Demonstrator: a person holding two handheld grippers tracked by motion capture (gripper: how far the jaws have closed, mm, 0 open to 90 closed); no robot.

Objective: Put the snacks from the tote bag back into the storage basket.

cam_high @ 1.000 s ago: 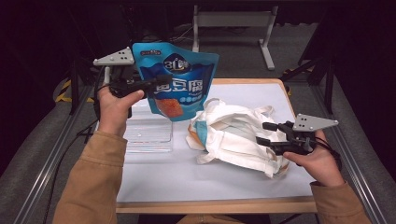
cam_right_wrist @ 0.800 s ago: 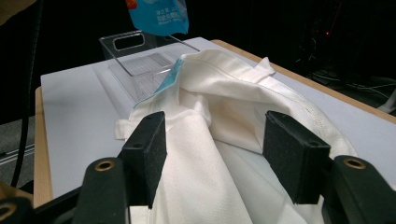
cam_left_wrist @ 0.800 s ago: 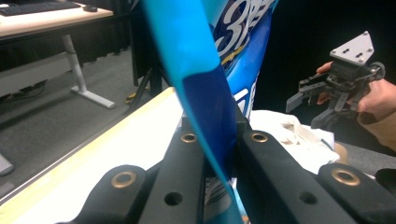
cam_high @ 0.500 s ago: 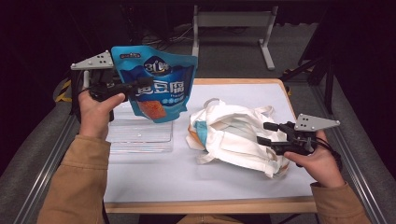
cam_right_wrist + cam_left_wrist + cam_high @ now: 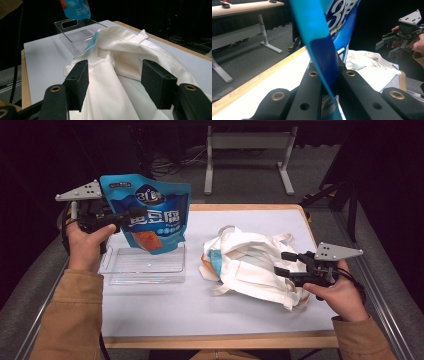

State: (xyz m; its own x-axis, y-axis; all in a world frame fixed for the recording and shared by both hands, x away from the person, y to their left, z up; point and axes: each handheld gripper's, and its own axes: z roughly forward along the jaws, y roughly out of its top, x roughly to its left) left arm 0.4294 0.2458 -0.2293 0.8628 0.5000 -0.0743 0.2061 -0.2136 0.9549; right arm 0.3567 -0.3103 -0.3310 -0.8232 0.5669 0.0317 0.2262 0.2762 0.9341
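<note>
A blue snack pouch [image 5: 150,215] with white print hangs upright over the clear plastic tray [image 5: 145,267] at the table's left. My left gripper [image 5: 131,214] is shut on the pouch's left edge; in the left gripper view the blue film [image 5: 322,45] is pinched between both jaws of the left gripper [image 5: 329,72]. A crumpled white cloth tote bag [image 5: 250,265] lies right of centre, with a blue packet edge [image 5: 216,260] showing at its mouth. My right gripper [image 5: 281,262] stands open at the tote's right side, a fold of white cloth [image 5: 120,50] lying between the pads.
The white table top [image 5: 200,305] has a wooden rim and bare surface in front of the tray and tote. A grey metal frame [image 5: 250,140] stands on the floor beyond the far edge. Dark floor drops off on both sides.
My left hand has carried the blue pouch leftward and slightly down, from above the tote's edge to above the clear tray. The right hand and the tote have not moved.
</note>
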